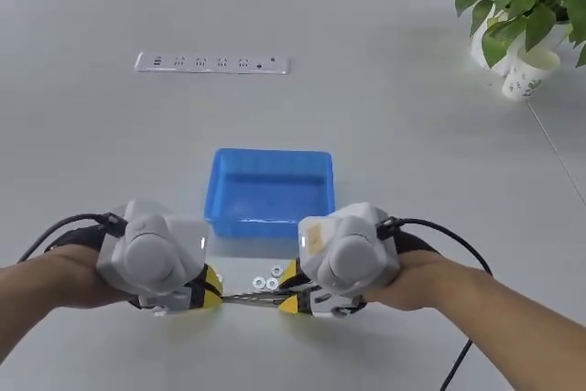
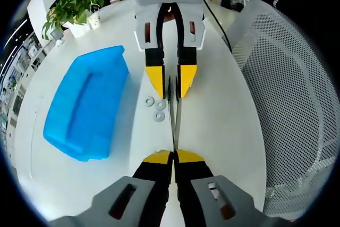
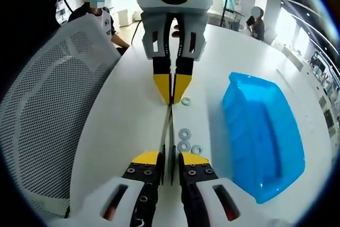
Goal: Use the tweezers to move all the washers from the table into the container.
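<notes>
left claw (image 2: 172, 156): pinched tight on one end of the tweezers (image 2: 173, 118)
right claw (image 3: 165, 159): narrow, clamped on the other end
washers (image 3: 184, 133): on table (image 3: 122, 120), just beside tweezers, near blue container (image 3: 229, 120)

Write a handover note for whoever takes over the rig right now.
Left gripper: shut on one end of the tweezers.
Right gripper: shut on the other end, so the tweezers span between the two.
Washers: four lie on the table beside the tweezers, on the person's side of the bin.
Done: no washer can be seen in the bin yet.
Left: pick up each washer with the tweezers and drop it in the bin.
</notes>
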`<state>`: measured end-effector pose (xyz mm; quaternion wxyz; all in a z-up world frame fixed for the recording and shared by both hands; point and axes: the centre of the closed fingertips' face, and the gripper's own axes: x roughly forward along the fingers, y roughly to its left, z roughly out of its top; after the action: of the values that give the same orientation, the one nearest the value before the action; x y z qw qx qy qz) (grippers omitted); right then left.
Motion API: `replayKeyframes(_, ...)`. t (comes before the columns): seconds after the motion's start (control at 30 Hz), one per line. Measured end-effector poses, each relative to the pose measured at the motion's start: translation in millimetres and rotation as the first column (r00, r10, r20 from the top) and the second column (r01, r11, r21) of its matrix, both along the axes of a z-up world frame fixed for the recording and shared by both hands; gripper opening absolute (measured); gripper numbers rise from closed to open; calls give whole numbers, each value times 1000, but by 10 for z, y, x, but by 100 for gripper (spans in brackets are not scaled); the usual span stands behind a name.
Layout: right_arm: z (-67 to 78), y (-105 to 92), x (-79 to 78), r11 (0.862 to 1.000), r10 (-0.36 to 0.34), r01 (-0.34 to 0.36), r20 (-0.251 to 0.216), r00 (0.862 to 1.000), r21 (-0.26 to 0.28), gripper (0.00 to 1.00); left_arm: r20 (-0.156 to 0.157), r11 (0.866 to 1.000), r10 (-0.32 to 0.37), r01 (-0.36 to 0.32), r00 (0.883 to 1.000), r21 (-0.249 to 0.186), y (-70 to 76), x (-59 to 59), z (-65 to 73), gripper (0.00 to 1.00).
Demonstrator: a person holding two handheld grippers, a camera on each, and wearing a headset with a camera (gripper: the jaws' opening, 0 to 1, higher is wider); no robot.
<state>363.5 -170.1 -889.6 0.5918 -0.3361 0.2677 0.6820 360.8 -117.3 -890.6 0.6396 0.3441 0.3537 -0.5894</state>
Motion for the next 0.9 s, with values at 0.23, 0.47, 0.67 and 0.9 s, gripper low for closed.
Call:
replayKeyframes(0.23,19,-2,-19,1000,4,-5,1,1000,1,12,-3,1000,3,-3,1000,-1,3,3,0,5)
replayKeyframes(0.47,2,-5,-18,1000,7,-7,12,1000,-15,10,-1,1000,-2,2,1000,2,1,0,2,5)
replayKeyframes(0.67,-9,-11,-17,1000,-5,5,9,1000,-18,10,6,1000,-12,12,1000,13,-2,-1,3,5)
replayKeyframes(0.9,-18,-14,-18,1000,-11,11,8,1000,-19,9,11,1000,-16,16,1000,19,3,-4,57,5)
